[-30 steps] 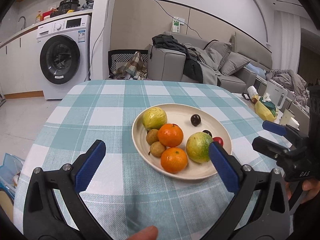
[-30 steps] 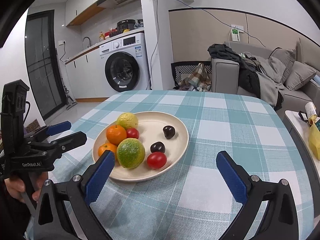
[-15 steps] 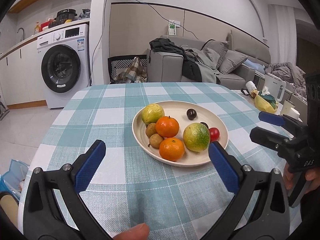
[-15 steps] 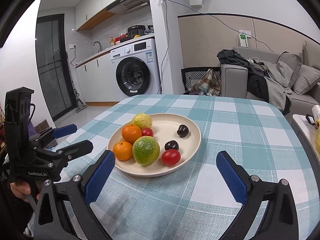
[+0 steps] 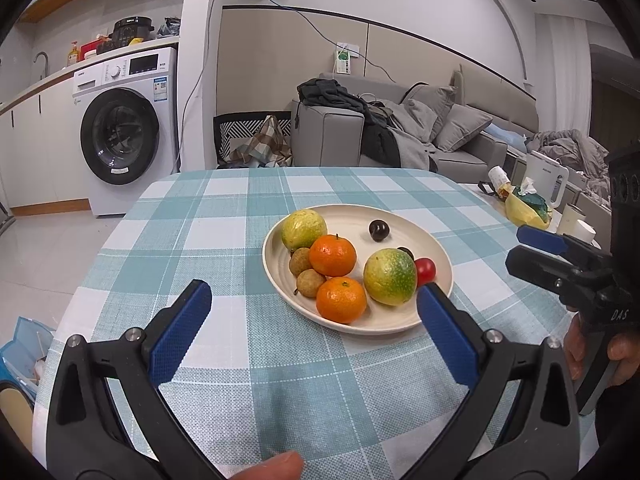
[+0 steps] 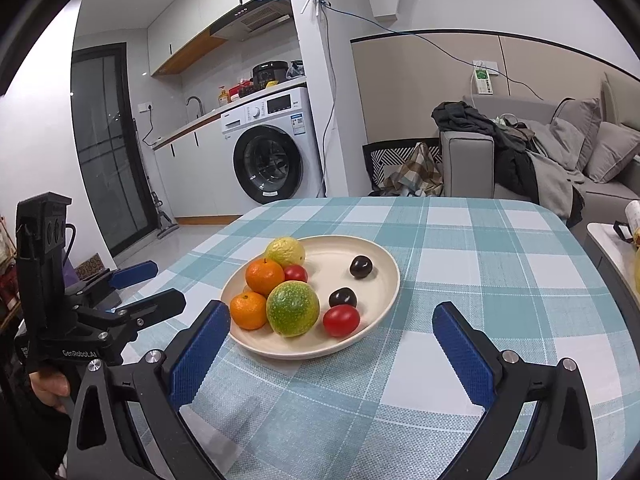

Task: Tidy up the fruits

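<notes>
A cream plate [image 5: 408,222] [image 6: 384,264] on the checked tablecloth holds two oranges [image 5: 333,255] [image 6: 264,276], two green-yellow fruits [image 5: 389,276] [image 6: 292,308], two brown longans [image 5: 311,279], two dark cherries [image 5: 378,230] [image 6: 361,266] and red tomatoes [image 5: 425,271] [image 6: 341,320]. My left gripper [image 5: 312,334] is open and empty, near side of the plate, left. My right gripper [image 6: 330,350] is open and empty, near side of the plate, right. Each gripper shows in the other's view [image 5: 536,250] [image 6: 146,288].
The checked tablecloth [image 5: 224,232] covers the table. A side table to the right carries a yellow bag [image 5: 526,210], a kettle [image 5: 546,178] and cups. A washing machine [image 5: 120,136] and a grey sofa [image 5: 400,136] stand beyond the far edge.
Both grippers have pulled back and risen a little from the plate, which now sits farther off in both views. Both stay open and empty. The fruits have not moved.
</notes>
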`<action>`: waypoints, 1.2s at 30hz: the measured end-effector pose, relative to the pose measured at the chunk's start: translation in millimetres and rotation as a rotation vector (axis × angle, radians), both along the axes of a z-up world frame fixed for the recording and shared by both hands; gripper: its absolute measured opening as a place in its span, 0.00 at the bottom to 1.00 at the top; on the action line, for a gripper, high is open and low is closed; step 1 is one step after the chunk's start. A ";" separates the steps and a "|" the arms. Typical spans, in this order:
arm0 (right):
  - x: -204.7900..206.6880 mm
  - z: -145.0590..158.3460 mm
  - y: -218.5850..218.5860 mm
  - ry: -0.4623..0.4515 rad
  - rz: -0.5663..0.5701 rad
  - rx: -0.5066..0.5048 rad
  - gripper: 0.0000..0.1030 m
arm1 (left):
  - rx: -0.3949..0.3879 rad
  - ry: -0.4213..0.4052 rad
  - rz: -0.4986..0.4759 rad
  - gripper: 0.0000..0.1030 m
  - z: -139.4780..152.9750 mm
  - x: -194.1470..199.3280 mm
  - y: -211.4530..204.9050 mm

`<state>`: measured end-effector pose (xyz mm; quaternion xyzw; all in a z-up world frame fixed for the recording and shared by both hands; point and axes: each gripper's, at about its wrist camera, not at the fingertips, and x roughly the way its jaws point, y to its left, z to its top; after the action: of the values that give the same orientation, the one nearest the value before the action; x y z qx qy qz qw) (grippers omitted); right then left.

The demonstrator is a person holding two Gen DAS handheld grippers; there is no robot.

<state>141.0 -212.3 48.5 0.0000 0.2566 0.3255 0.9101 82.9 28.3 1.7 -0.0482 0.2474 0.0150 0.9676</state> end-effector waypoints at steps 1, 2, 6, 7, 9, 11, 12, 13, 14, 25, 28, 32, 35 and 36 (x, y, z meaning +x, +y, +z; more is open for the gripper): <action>0.6 0.0 -0.5 0.001 -0.002 0.003 1.00 | -0.002 0.003 0.001 1.00 -0.6 1.6 1.0; 0.5 0.2 -0.9 0.002 -0.002 0.006 1.00 | -0.003 0.004 0.001 1.00 -1.1 2.4 1.4; -0.5 0.5 -0.2 -0.002 0.000 0.004 1.00 | -0.003 0.007 0.001 1.00 -1.8 3.4 1.6; -0.9 0.7 0.1 -0.003 0.002 0.002 1.00 | -0.003 0.005 0.002 1.00 -1.5 2.9 1.7; -1.5 1.0 0.7 -0.007 0.005 -0.001 1.00 | -0.005 0.003 0.000 1.00 -1.4 3.0 1.7; -2.5 1.0 1.4 -0.011 0.009 -0.004 1.00 | -0.005 0.004 0.000 1.00 -1.6 3.6 1.5; -2.8 1.1 1.8 -0.013 0.009 -0.006 1.00 | -0.003 0.006 0.000 1.00 -1.5 3.3 1.6; -2.4 1.2 1.9 -0.012 0.009 -0.006 1.00 | -0.003 0.005 0.001 1.00 -1.4 3.0 1.7; -2.7 1.3 2.0 -0.014 0.010 -0.006 1.00 | -0.003 0.003 0.001 1.00 -1.3 3.0 1.7; -3.7 1.9 2.0 -0.018 0.012 -0.007 1.00 | -0.007 0.009 0.000 1.00 -4.4 5.9 1.6; -3.8 1.8 2.0 -0.018 0.012 -0.006 1.00 | -0.007 0.007 -0.001 1.00 -3.9 5.8 1.7; -4.2 2.1 2.1 -0.018 0.012 -0.007 1.00 | -0.007 0.006 -0.002 1.00 -3.9 5.7 1.8; -4.1 2.0 2.3 -0.019 0.012 -0.008 1.00 | -0.007 0.007 -0.001 1.00 -4.5 6.3 1.9; -4.1 1.9 2.3 -0.019 0.012 -0.008 1.00 | -0.007 0.007 -0.001 1.00 -4.5 6.4 1.9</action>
<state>136.9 -210.0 50.4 -0.0083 0.2493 0.3300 0.9104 89.2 30.3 -2.8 -0.0515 0.2510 0.0137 0.9665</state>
